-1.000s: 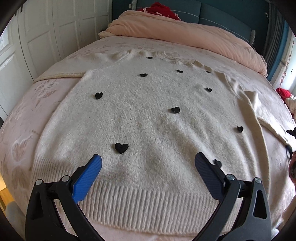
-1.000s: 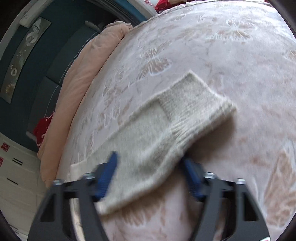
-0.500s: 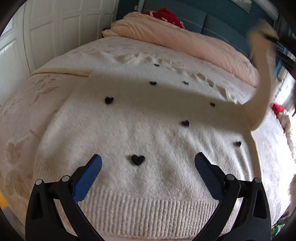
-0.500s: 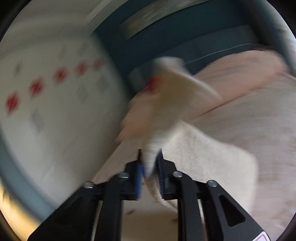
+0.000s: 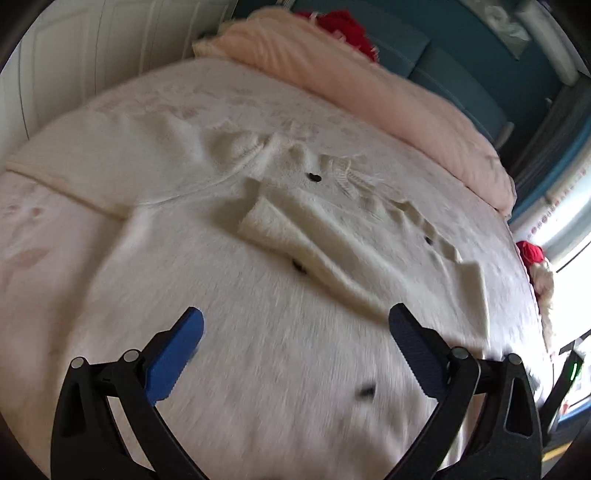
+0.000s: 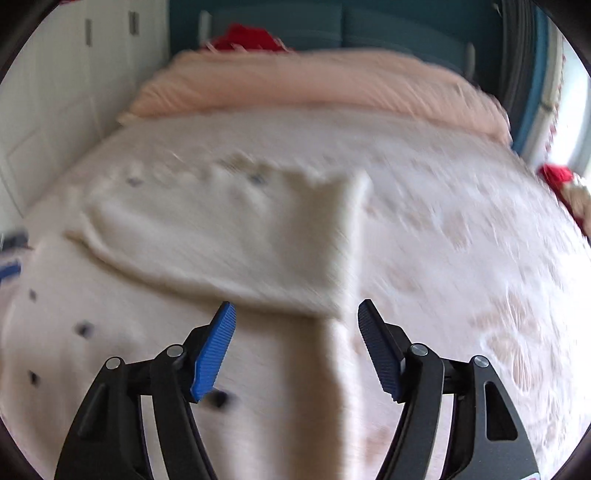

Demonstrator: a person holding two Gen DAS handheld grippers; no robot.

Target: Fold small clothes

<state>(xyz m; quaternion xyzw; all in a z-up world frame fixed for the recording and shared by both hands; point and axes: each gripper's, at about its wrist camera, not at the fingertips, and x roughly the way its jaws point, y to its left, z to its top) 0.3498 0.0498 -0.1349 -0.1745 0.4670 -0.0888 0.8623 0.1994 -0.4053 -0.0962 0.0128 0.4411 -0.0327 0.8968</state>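
A cream knit sweater (image 5: 229, 302) with small black hearts lies flat on the bed. Its right sleeve (image 5: 317, 243) is folded across the chest; the same sleeve (image 6: 236, 236) shows in the right wrist view. The left sleeve (image 5: 110, 155) stretches out to the left. My left gripper (image 5: 295, 332) is open and empty above the sweater's lower body. My right gripper (image 6: 295, 332) is open and empty just above the sweater's right side edge, near the folded sleeve.
The bed has a pale pink patterned cover (image 6: 480, 258). A peach duvet (image 5: 369, 85) is piled at the headboard with a red item (image 5: 343, 22) on it. White wardrobe doors (image 5: 92, 55) stand at the left. A red item (image 5: 532, 254) lies at the right edge.
My right gripper carried the right sleeve up and over onto the chest, then opened and let go. My left gripper moved forward over the sweater.
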